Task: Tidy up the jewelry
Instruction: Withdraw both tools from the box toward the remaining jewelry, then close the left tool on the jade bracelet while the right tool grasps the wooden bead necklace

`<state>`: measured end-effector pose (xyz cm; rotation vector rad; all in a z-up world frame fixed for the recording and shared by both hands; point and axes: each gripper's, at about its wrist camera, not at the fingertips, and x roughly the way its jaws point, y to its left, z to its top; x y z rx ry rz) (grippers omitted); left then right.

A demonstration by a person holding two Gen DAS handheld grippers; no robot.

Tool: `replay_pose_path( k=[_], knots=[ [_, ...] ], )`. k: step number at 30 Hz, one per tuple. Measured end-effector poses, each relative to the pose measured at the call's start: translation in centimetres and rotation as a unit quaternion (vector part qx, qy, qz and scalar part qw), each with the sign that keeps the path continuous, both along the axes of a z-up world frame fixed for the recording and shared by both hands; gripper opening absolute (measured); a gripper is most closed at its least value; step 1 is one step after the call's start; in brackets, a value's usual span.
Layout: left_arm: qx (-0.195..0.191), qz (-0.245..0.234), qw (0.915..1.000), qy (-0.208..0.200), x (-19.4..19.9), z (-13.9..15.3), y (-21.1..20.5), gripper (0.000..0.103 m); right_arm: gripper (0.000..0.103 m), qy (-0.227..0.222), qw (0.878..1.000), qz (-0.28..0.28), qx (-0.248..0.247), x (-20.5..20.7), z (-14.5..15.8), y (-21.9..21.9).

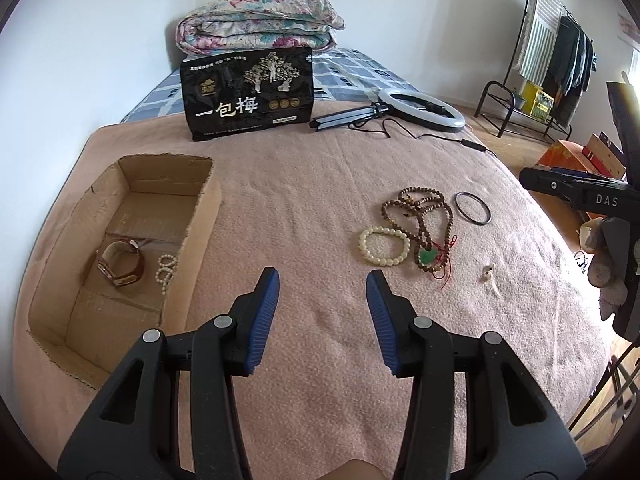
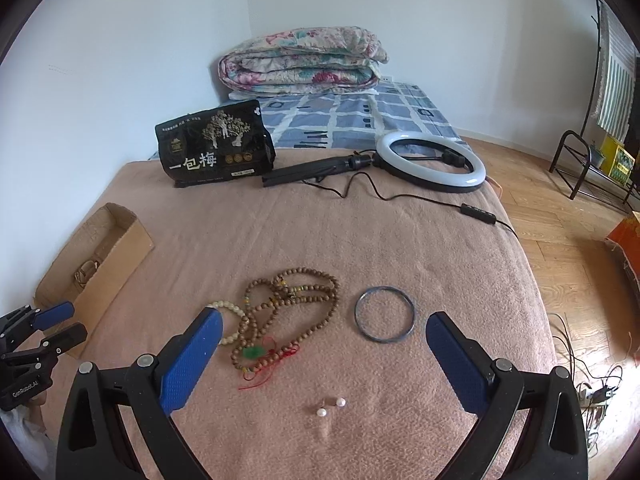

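Note:
On the pink blanket lie a wooden bead necklace with a green pendant (image 1: 425, 218) (image 2: 288, 304), a cream bead bracelet (image 1: 384, 246) (image 2: 230, 322), a dark bangle (image 1: 472, 207) (image 2: 385, 314) and a pair of pearl earrings (image 2: 331, 407) (image 1: 487, 273). A cardboard box (image 1: 200, 224) (image 2: 120, 256) at the left holds a brown watch (image 1: 119, 265) and a small white bead bracelet (image 1: 165, 270). My left gripper (image 1: 323, 292) (image 2: 60, 324) is open and empty beside the box. My right gripper (image 2: 324, 334) is open and empty, above the earrings.
A black snack bag (image 1: 246, 94) (image 2: 216, 150), a ring light with tripod and cable (image 1: 420, 110) (image 2: 430, 160) and a folded floral quilt (image 1: 260, 26) (image 2: 304, 60) lie at the back. A clothes rack (image 1: 552, 52) stands on the wooden floor at the right.

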<state>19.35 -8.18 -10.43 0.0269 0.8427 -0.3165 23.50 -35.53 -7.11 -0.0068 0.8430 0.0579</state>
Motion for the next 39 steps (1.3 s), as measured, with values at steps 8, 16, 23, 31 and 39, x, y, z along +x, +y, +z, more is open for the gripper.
replay_pose_path(
  k=[8, 16, 23, 31, 39],
  knots=[
    [0.0, -0.011, 0.9998, 0.017, 2.2, -1.8, -2.3, 0.046, 0.103, 0.048, 0.998, -0.006, 0.034, 2.3, -2.8, -1.2],
    [-0.003, -0.014, 0.999, 0.043, 5.0, -4.4, -4.0, 0.046, 0.101, 0.102, 0.992, -0.026, 0.066, 5.4, -6.3, -0.8],
    [-0.01, -0.019, 0.9974, 0.068, 7.1, -6.6, -5.1, 0.046, 0.098, 0.142, 0.98, -0.068, 0.122, 7.4, -8.9, -1.3],
    [-0.004, -0.026, 0.9965, 0.079, 8.8, -8.0, -6.1, 0.046, 0.094, 0.168, 0.97, -0.079, 0.155, 9.3, -10.7, -0.5],
    [-0.006, -0.027, 0.995, 0.095, 10.3, -9.5, -6.3, 0.046, 0.087, 0.188, 0.967, -0.078, 0.152, 10.9, -12.0, 0.8]
  ],
)
